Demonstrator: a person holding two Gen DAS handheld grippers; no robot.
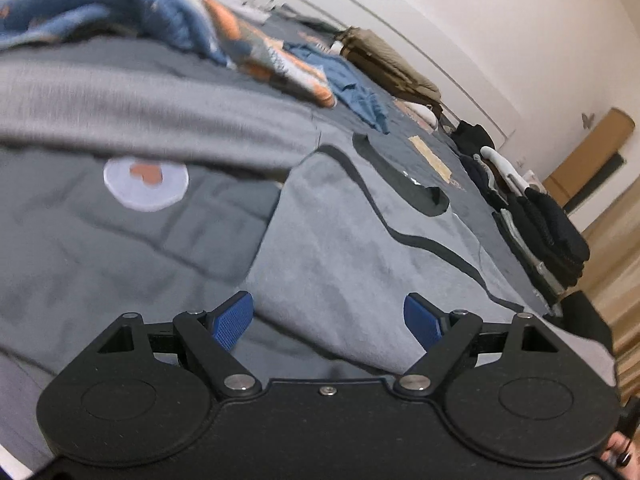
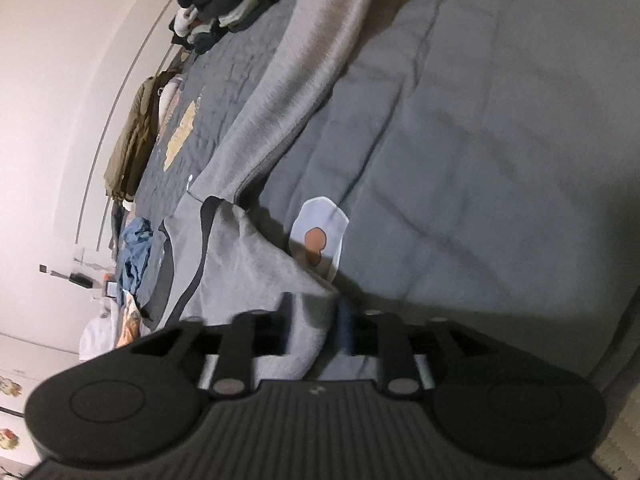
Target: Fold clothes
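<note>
A grey sweatshirt (image 1: 340, 248) with a dark neck trim and a white round patch (image 1: 146, 184) lies spread on the bed. My left gripper (image 1: 328, 320) is open just above the sweatshirt's folded-over part, its blue pads (image 1: 234, 320) wide apart and empty. My right gripper (image 2: 312, 328) is shut on a fold of the grey sweatshirt (image 2: 248, 256) and lifts it over the patch (image 2: 320, 236). A long grey sleeve (image 2: 304, 80) stretches away across the body.
A dark grey quilt (image 1: 420, 136) covers the bed. Blue and orange crumpled clothes (image 1: 180, 12) lie at the far left. A stack of dark folded clothes (image 1: 536, 224) sits at the bed's right edge. A khaki garment (image 1: 388, 64) lies by the wall.
</note>
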